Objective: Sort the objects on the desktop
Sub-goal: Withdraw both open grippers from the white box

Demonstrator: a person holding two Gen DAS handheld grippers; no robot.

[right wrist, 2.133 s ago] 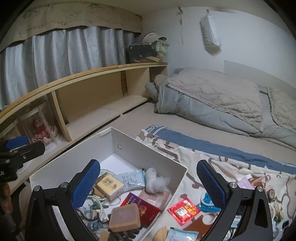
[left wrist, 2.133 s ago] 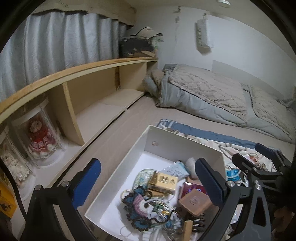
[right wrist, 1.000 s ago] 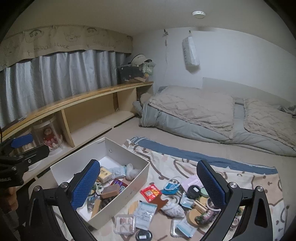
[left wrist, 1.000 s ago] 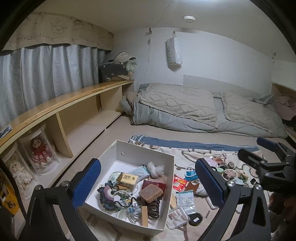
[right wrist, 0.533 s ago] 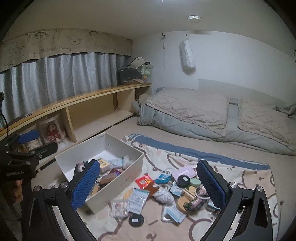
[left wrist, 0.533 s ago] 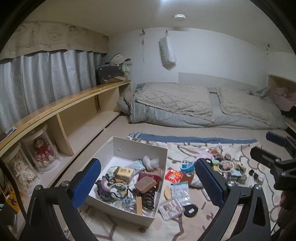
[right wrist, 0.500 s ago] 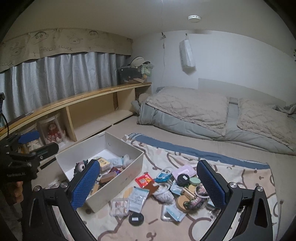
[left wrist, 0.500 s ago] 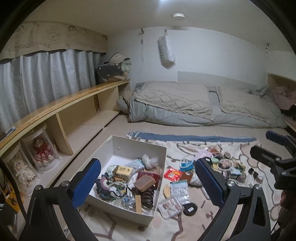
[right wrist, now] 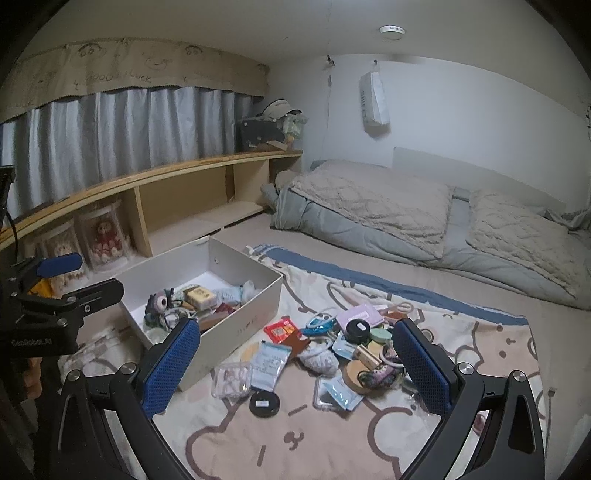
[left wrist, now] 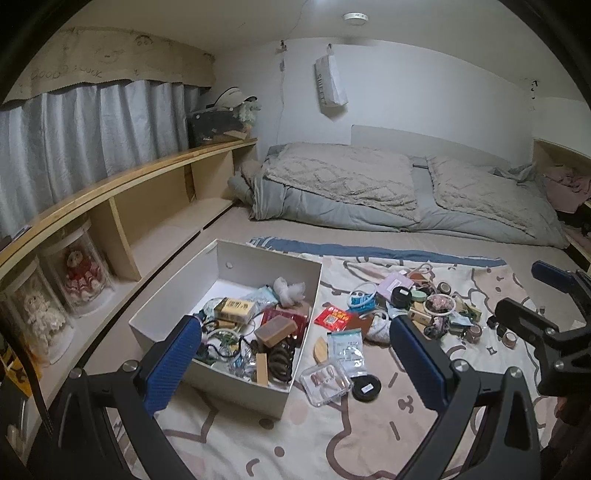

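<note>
White box (left wrist: 236, 258) sits at the blanket's (right wrist: 369, 443) left edge, part-filled; loose clutter (right wrist: 354, 343) piled mid-blanket beside it. Risk: tangled items (cords, bands) could be dragged out together. Left tool (left wrist: 295, 354) and right tool (right wrist: 295, 354) held high, spread wide, nothing gripped.

White walls (left wrist: 424, 85) around me, grey curtains (right wrist: 122, 125) above a long wooden shelf (left wrist: 122, 181), a quilted bed (right wrist: 424, 218) ahead, one ceiling light (left wrist: 355, 17).
</note>
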